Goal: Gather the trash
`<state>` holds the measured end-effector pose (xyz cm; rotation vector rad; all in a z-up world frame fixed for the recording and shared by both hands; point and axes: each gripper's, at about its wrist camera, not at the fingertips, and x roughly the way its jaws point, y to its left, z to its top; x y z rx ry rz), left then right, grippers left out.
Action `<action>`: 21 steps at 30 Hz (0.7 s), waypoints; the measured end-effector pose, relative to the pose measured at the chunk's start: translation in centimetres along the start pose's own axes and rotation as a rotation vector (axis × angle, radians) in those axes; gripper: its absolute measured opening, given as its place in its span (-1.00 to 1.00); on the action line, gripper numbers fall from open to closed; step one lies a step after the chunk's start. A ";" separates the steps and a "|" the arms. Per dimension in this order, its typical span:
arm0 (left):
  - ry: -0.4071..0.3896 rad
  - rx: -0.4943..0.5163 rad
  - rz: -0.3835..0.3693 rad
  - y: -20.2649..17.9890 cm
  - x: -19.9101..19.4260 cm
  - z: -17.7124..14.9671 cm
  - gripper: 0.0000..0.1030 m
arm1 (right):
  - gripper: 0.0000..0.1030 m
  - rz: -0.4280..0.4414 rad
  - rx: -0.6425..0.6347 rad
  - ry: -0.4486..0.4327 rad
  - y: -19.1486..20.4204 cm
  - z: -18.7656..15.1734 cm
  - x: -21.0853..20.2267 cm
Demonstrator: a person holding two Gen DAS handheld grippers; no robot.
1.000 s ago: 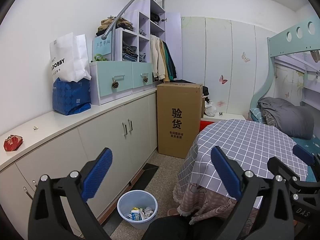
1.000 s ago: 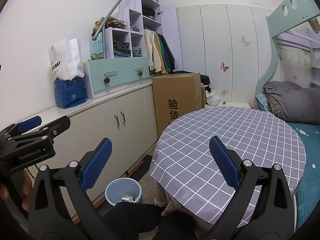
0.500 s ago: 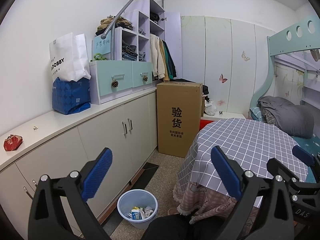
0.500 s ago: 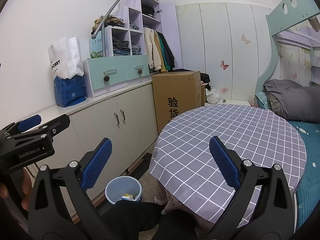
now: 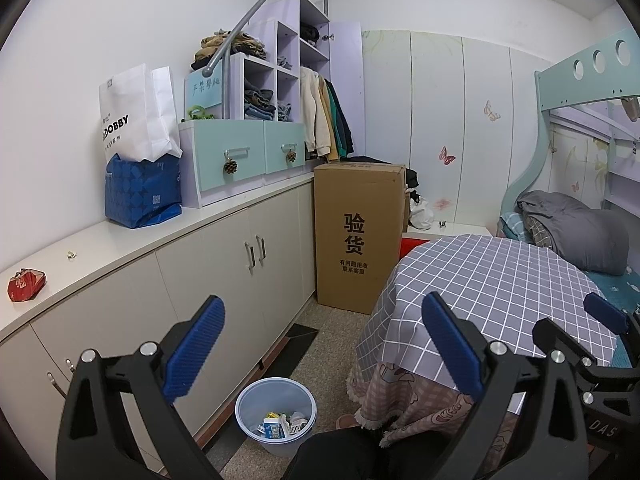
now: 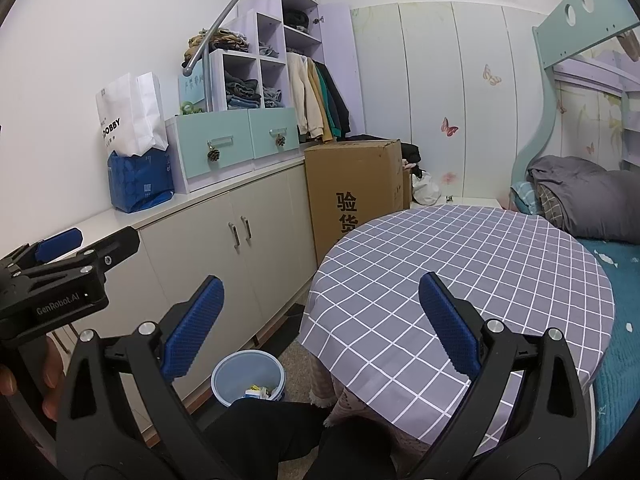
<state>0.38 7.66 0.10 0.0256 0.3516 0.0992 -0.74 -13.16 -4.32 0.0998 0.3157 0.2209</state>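
Your left tool (image 5: 322, 346) is spread wide, nothing between its blue pads; your right tool (image 6: 320, 326) likewise wide apart and empty. Both hang in the air above your lap.

Nearest below: blue waste bin (image 5: 275, 414) on the floor, tucked between the cabinet fronts and the fringed hem of the round table (image 6: 460, 264) in grey checked cloth. Scraps and cartons already lie in the bin.

The floor strip between cabinets and table is narrow; a tall cardboard box (image 5: 358, 236) closes it off at the far end. The table rim stands near the right tool, the bed (image 6: 624, 320) just beyond it.

A crumpled red wrapper (image 5: 25, 285) lies on the counter (image 5: 132, 242), far to the left of the left tool and above it, close to the counter's front edge. A small pale scrap (image 5: 71, 255) sits a little further along. Beyond them, a blue bag (image 5: 142, 192) and a white paper bag (image 5: 134, 116) stand against the drawers.
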 end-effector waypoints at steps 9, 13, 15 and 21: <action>0.000 0.002 0.002 0.1 0.0 0.0 0.88 | 0.86 0.002 0.003 0.005 0.0 0.0 0.1; 0.002 0.006 0.009 0.1 0.0 -0.4 0.88 | 0.86 0.003 0.003 0.009 -0.2 -0.3 0.2; 0.002 0.009 0.012 0.0 0.1 -0.5 0.88 | 0.86 0.004 0.006 0.012 -0.2 -0.3 0.3; 0.020 0.007 0.025 -0.2 0.5 -0.6 0.88 | 0.86 0.010 0.019 0.034 -0.9 -0.6 1.1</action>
